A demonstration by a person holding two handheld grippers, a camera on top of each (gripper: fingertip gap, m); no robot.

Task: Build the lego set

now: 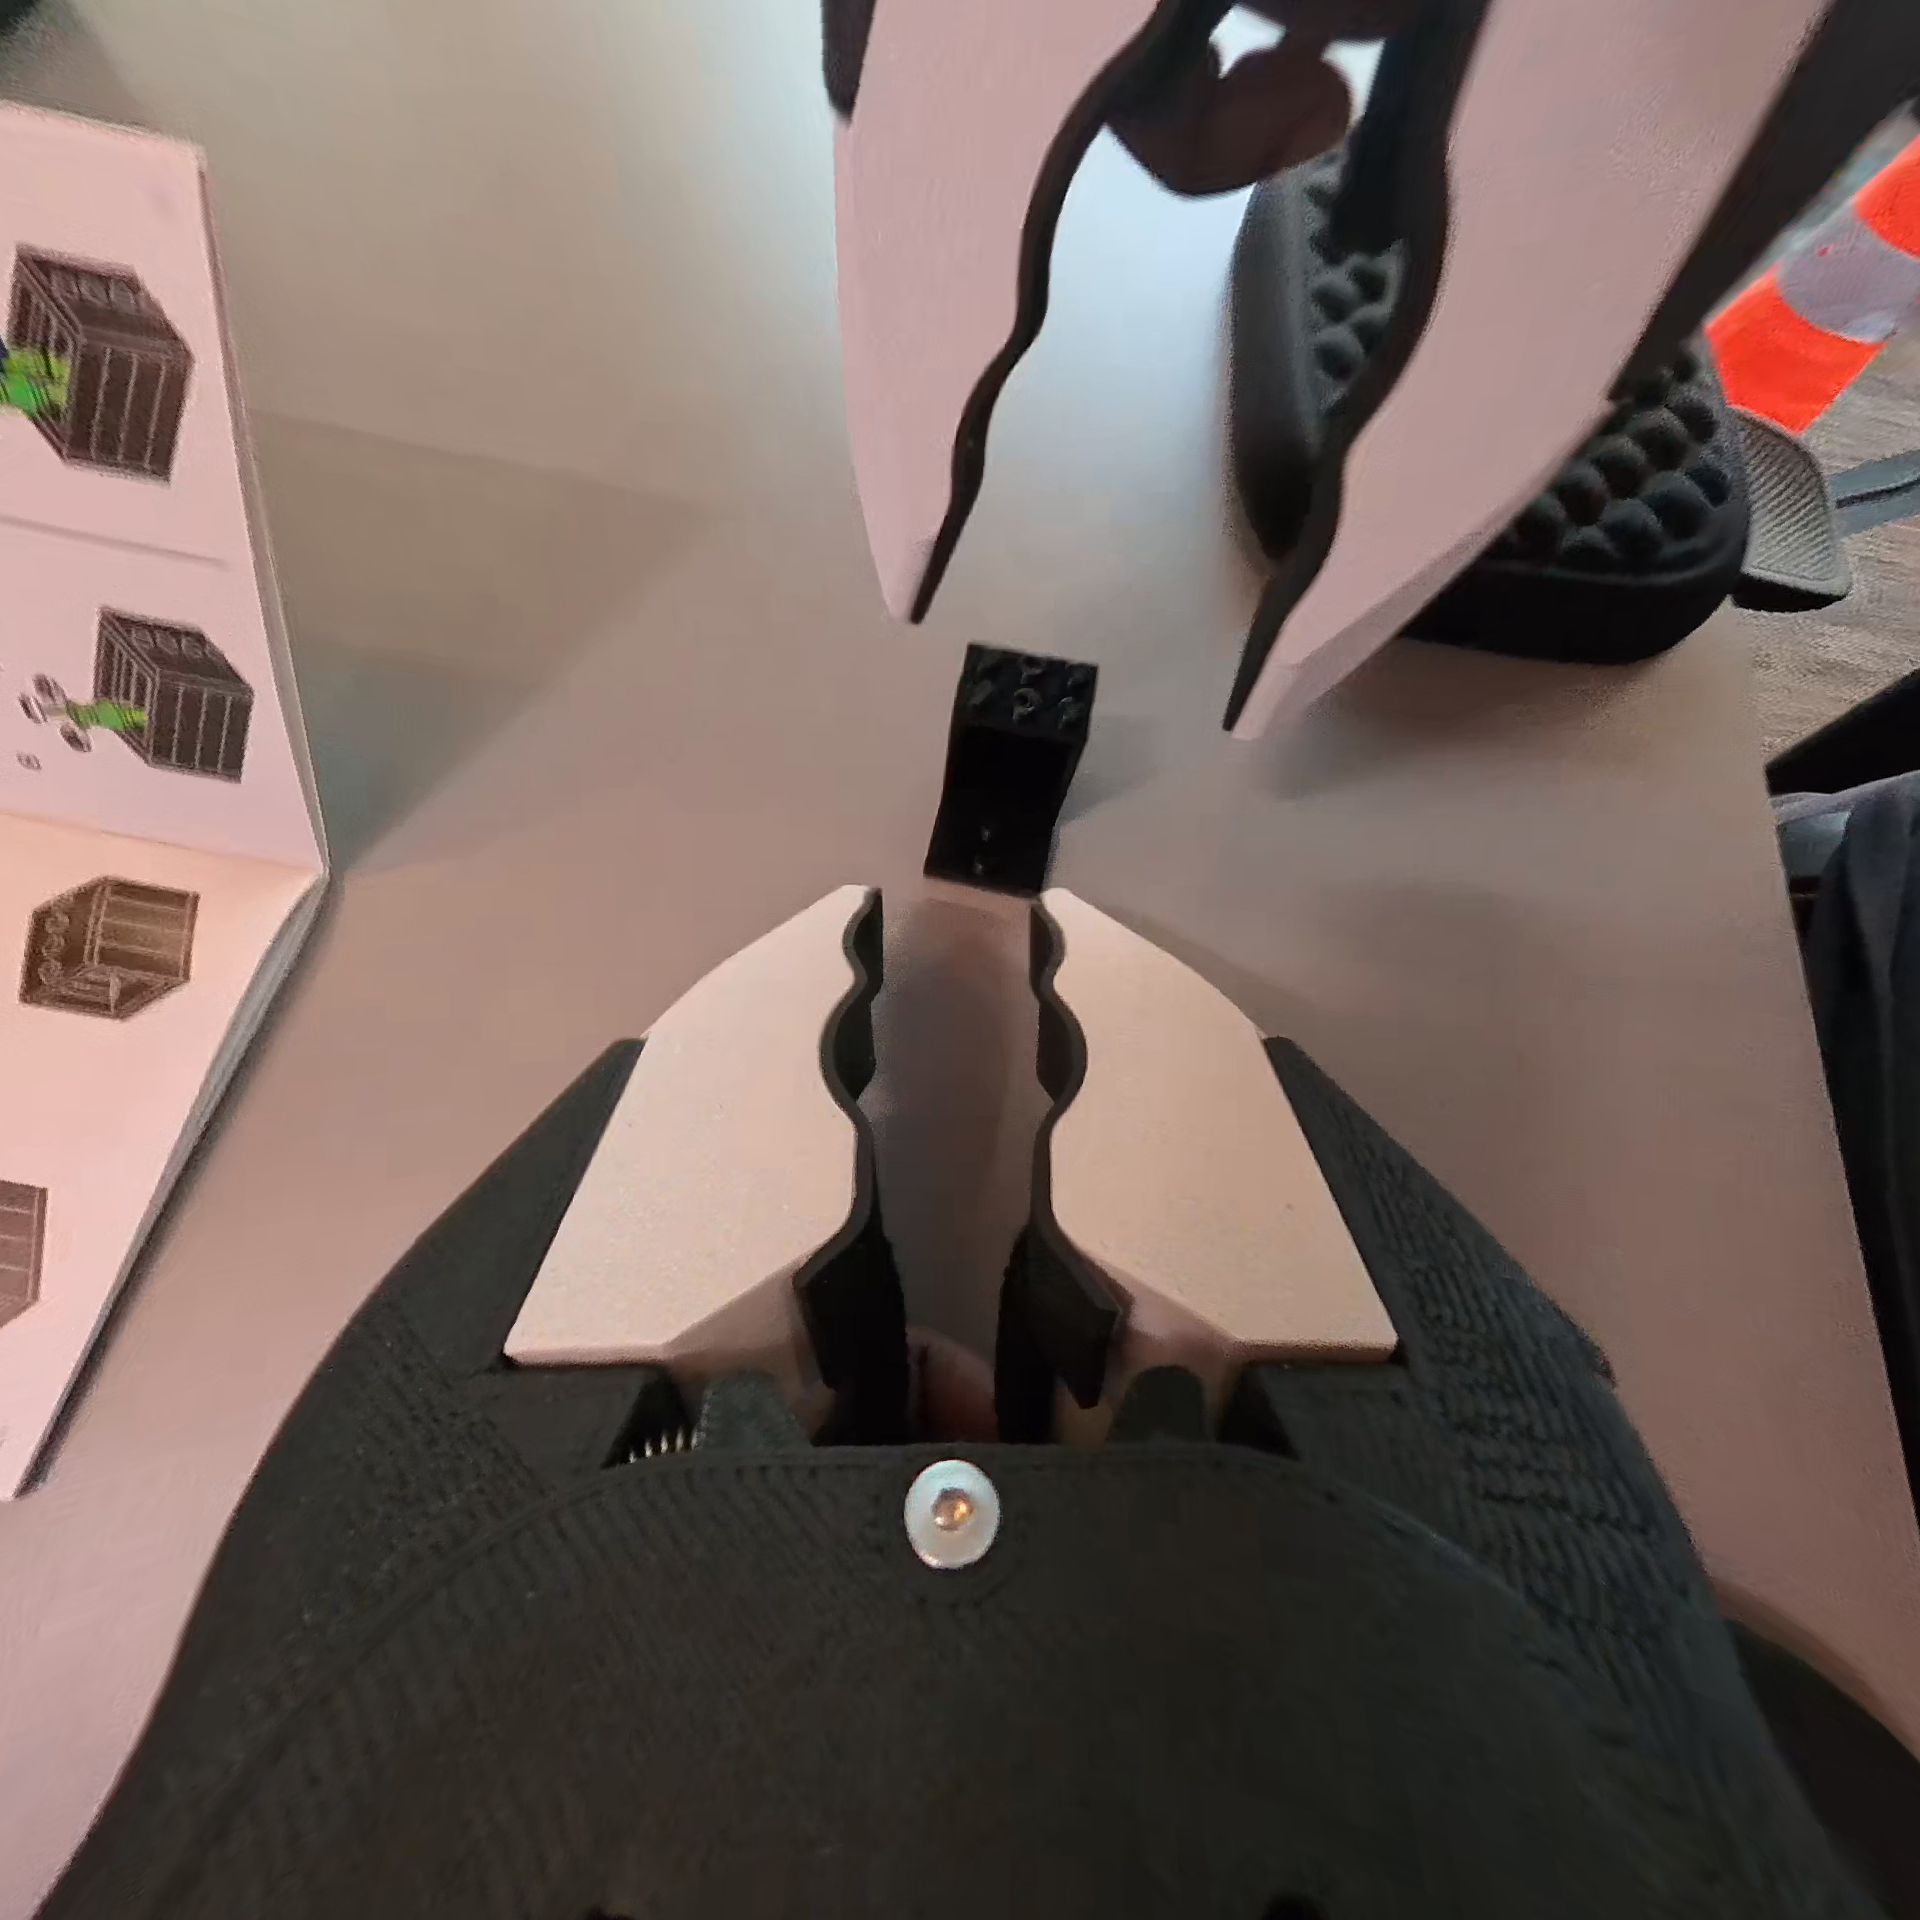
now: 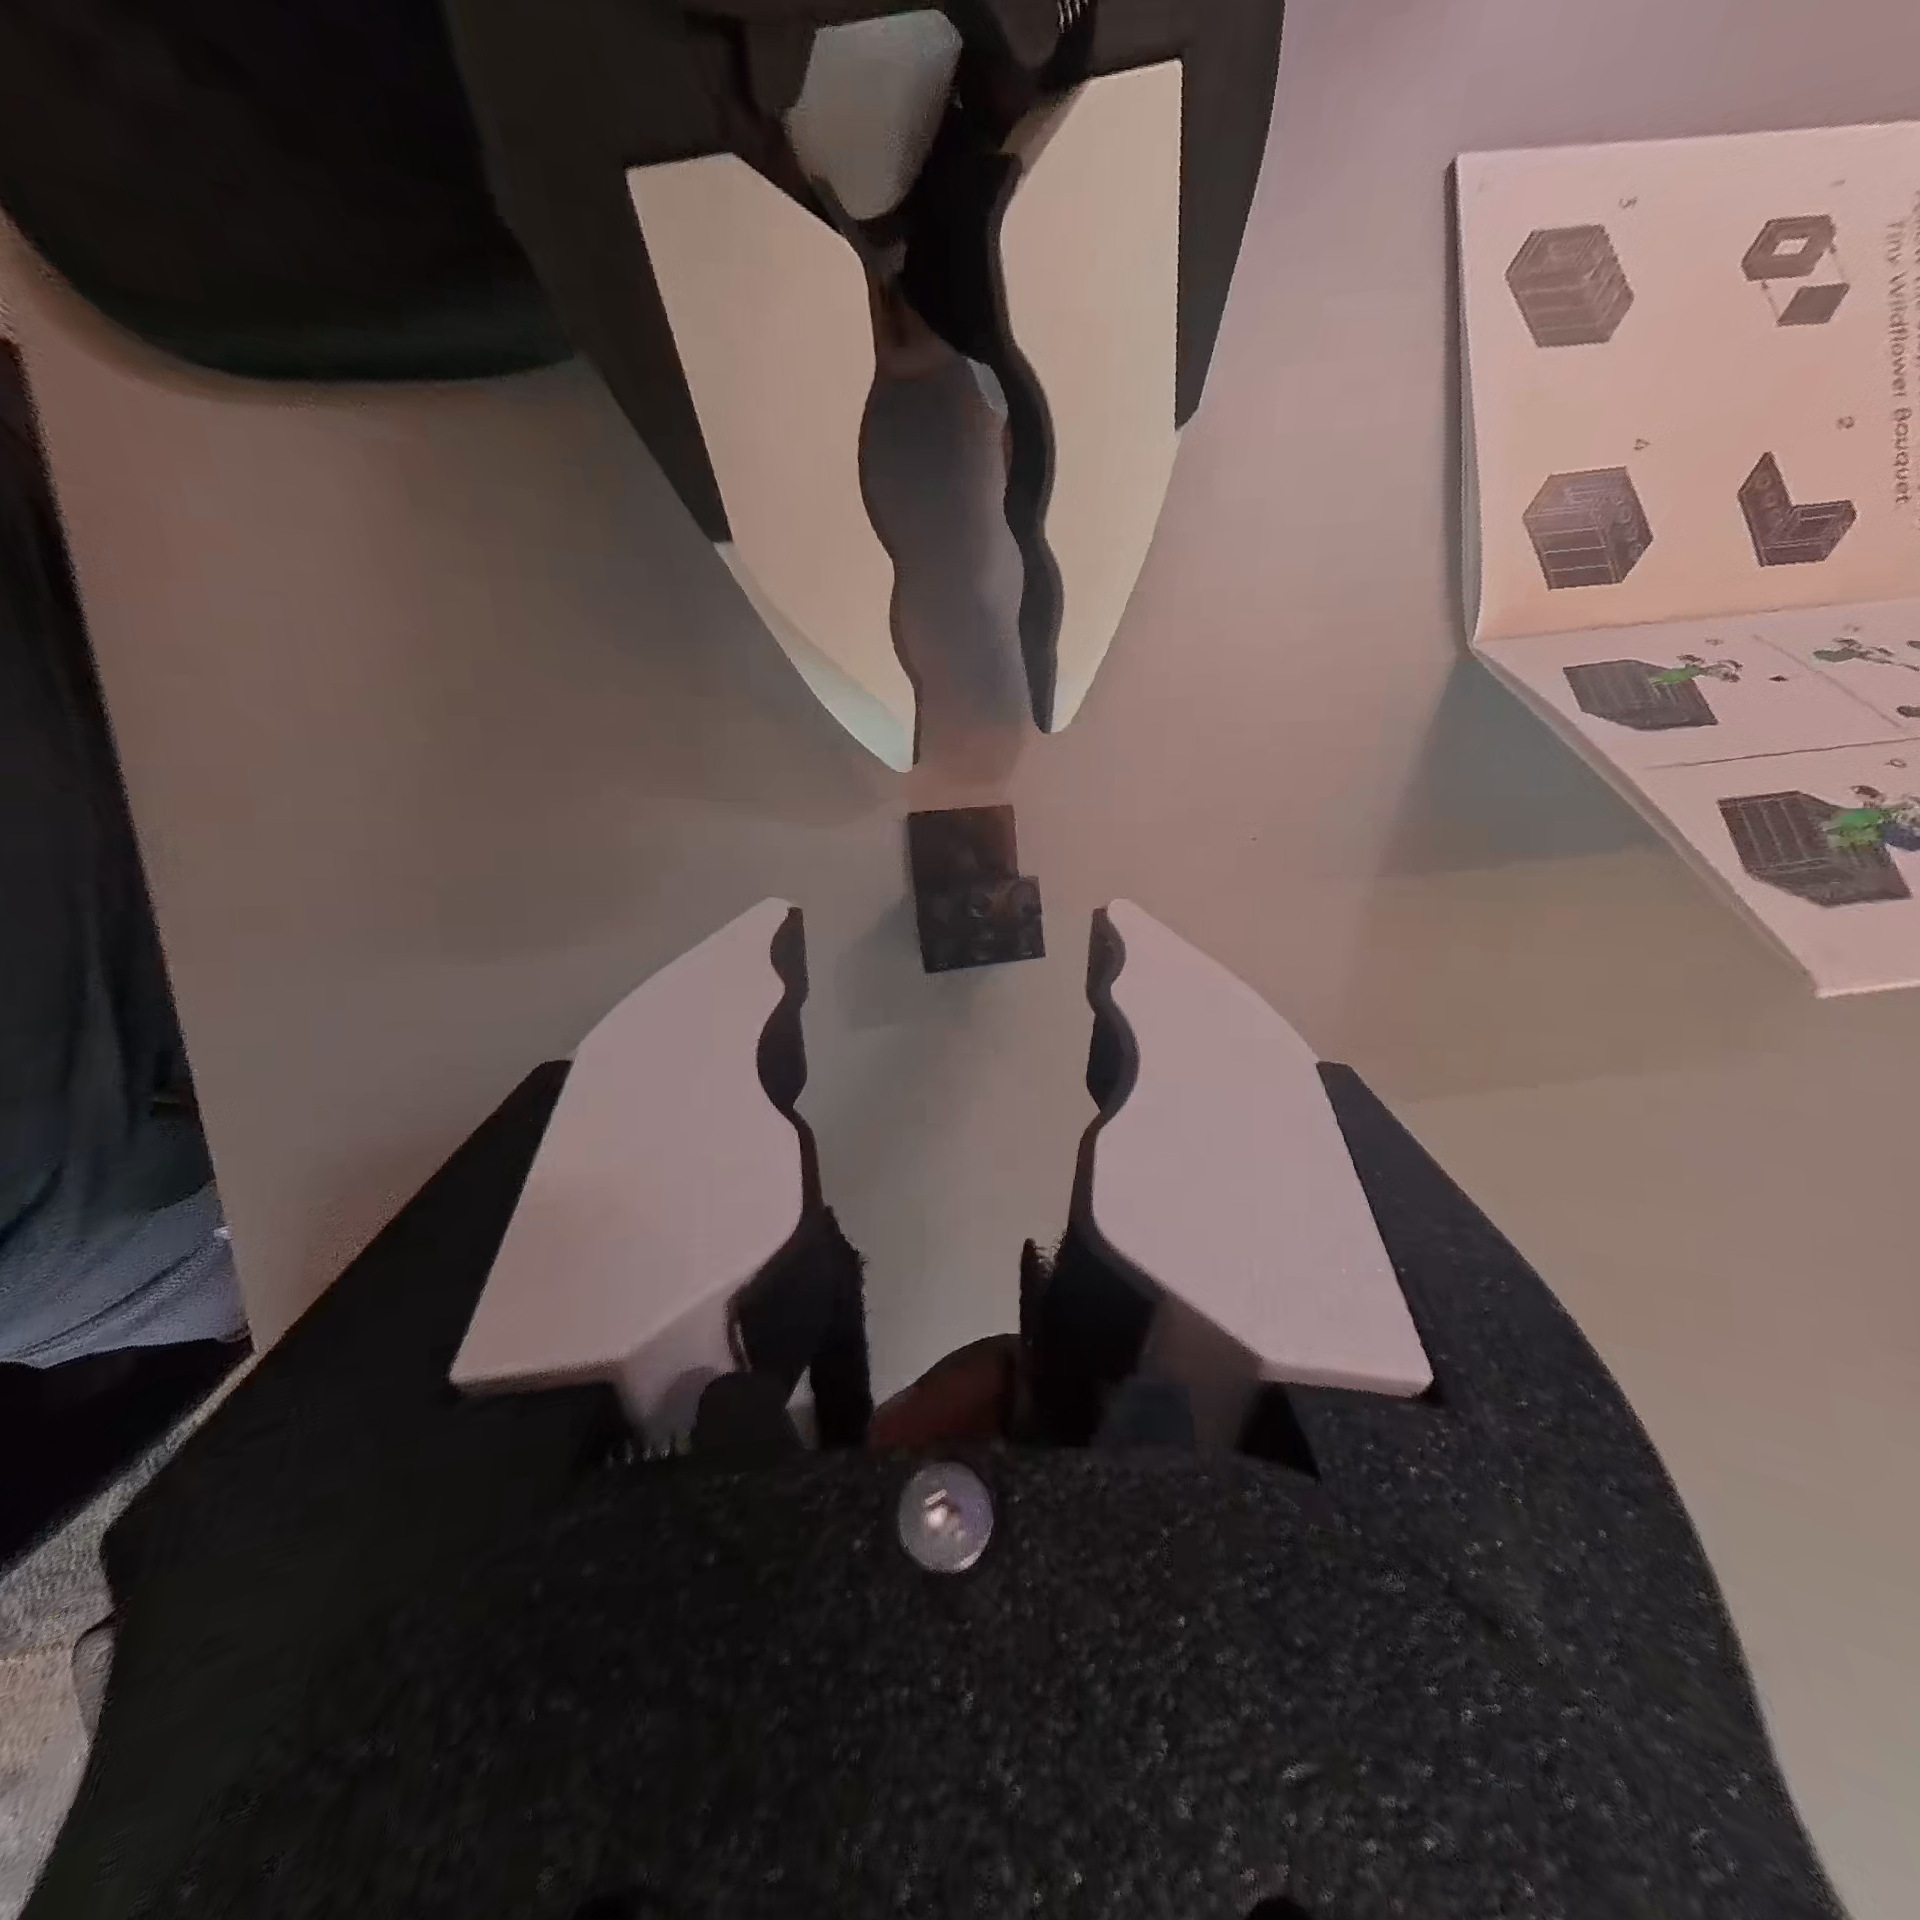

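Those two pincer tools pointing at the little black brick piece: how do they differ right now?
The right gripper is spread wide, while the left gripper has a much narrower gap. The right gripper's fingers flank the near end of the black lego piece; the left gripper's tips stop just short of its other end. Both are open, hold nothing, have pale fingers with wavy black pads, and face each other across the white table.

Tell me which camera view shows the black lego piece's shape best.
The right wrist view: the black lego piece shows its stepped, L-like outline and studs on the table. The left wrist view shows it foreshortened end-on, a dark block with studs on top.
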